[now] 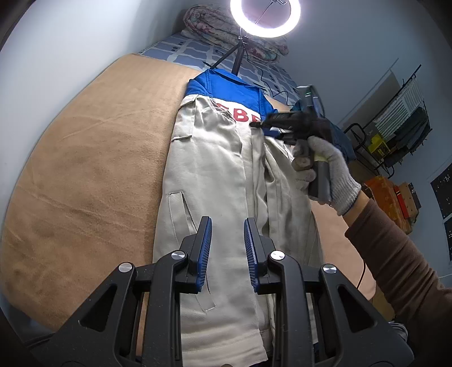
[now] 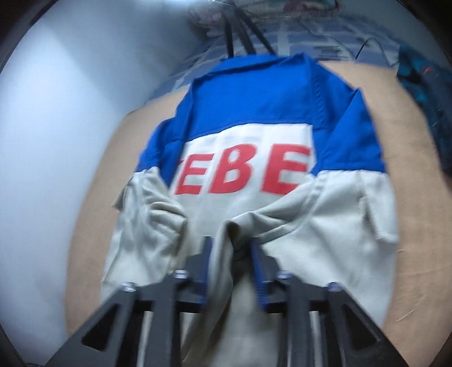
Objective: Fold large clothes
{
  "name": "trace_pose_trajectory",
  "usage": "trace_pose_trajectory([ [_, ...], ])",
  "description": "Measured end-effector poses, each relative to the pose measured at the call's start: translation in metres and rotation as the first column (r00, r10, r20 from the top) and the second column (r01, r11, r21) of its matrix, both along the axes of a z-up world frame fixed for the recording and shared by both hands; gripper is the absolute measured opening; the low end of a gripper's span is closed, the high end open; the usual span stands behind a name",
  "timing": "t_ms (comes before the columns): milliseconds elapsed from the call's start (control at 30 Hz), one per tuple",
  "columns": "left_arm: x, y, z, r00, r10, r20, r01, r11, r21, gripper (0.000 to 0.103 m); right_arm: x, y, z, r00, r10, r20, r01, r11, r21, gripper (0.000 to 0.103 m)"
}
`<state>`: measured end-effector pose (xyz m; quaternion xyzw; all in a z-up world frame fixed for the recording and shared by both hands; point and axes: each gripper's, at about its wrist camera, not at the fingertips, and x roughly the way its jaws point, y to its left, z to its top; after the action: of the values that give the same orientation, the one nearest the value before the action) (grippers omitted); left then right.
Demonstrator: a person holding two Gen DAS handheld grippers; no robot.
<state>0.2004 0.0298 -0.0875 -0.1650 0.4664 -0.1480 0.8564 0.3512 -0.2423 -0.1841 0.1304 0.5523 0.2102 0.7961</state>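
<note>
Left claw [image 1: 227, 240]: I see its blue pads standing narrowly apart above the lower part of the jacket [image 1: 223, 175], with nothing pinched between them.
Right claw [image 2: 231, 254]: partly open; a raised fold of the beige cloth sits between its fingers, but through the blur I cannot tell if the pads press on it.
Jacket: it lies back up on the tan blanket [image 1: 84, 158] over the bed, blue yoke at the far end, red letters [image 2: 240, 169] below it, both sleeves folded in over the back.
Left view only: the right claw from the side, low over the cloth just below the red letters; the ring light [image 1: 265, 17] on its stand; a rolled quilt [image 1: 214, 22]; a rack [image 1: 395, 127] by the wall.
Right view only: the full red lettering and both blue shoulders, all smeared by motion.
Right hand [image 1: 327, 169]: gloved in grey knit, wrapped round the grip, brown sleeve [image 1: 395, 254] reaching in from the right, claw tipped downward.
</note>
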Motion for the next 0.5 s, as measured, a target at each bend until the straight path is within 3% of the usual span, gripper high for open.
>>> trace_pose_trajectory([
  [67,-0.002,0.0,0.002,1.0,-0.003,0.005,0.003,1.0,-0.002,0.023,-0.01,-0.013,0.021,0.999,0.001,0.047,-0.007,0.99,0.141,0.035],
  [133,-0.004,0.0,0.004,1.0,-0.009,0.01,0.009,1.0,-0.008,0.023,-0.025,-0.03,0.04,0.994,-0.04,0.104,0.02,0.983,0.181,0.034],
  [200,-0.006,-0.001,0.005,1.0,-0.018,0.013,0.018,1.0,-0.012,0.023,-0.039,-0.046,0.05,0.985,-0.087,0.148,0.07,0.991,0.111,0.026],
  [267,-0.006,-0.003,0.006,1.0,-0.027,0.014,0.027,1.0,-0.013,0.023,-0.051,-0.053,0.046,0.984,-0.088,0.156,0.091,0.996,-0.017,0.019],
  [333,-0.006,-0.003,0.005,0.999,-0.031,0.013,0.031,0.999,-0.01,0.023,-0.059,-0.053,0.035,0.988,-0.064,0.138,0.074,0.995,-0.065,0.017],
  [367,-0.006,-0.003,0.005,0.999,-0.03,0.012,0.03,1.0,-0.009,0.023,-0.066,-0.051,0.028,0.992,-0.048,0.114,0.053,0.998,-0.042,0.017],
  [433,-0.005,-0.001,0.004,1.0,-0.024,0.009,0.024,1.0,-0.01,0.023,-0.076,-0.044,0.024,0.996,-0.014,0.091,0.013,1.0,0.004,0.024],
  [467,-0.005,-0.001,0.004,1.0,-0.023,0.008,0.023,1.0,-0.013,0.023,-0.081,-0.041,0.023,0.996,0.01,0.086,-0.011,1.0,0.005,0.04],
  [500,-0.005,0.0,0.003,1.0,-0.021,0.007,0.021,1.0,-0.015,0.023,-0.087,-0.032,0.023,0.995,0.036,0.094,-0.034,0.999,-0.022,0.048],
])
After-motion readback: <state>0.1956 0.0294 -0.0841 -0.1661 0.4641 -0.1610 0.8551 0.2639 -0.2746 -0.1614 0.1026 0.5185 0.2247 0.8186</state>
